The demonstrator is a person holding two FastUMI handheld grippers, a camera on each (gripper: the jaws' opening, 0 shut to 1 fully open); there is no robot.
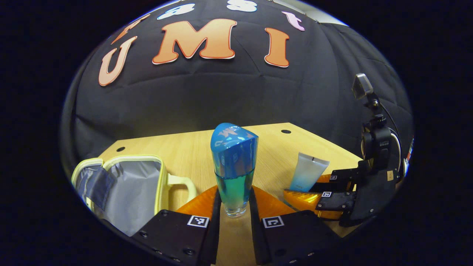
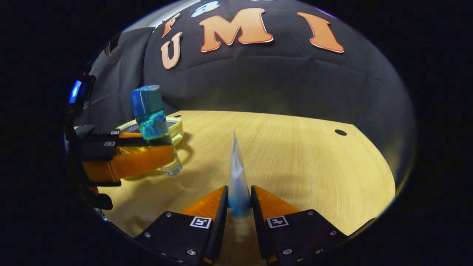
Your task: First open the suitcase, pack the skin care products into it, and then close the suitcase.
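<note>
The tall clear bottle of blue-green liquid with a blue cap (image 1: 234,168) is clamped upright between the left gripper (image 1: 234,207) fingers, lifted beside the opened pale-yellow grey-lined case (image 1: 125,188). The white-and-blue squeeze tube (image 2: 238,184) is pinched low by the right gripper (image 2: 238,205), standing on the wooden table (image 2: 303,155). The bottle is best kept vertical and lowered into the lining before release, the tube afterwards.

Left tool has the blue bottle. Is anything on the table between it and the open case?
Nothing visible does. The left tool grips the blue bottle upright, and the open case lies to its left in the left gripper view, lining exposed, bare table between them. The white tube, in the right tool, is on the far side.
</note>
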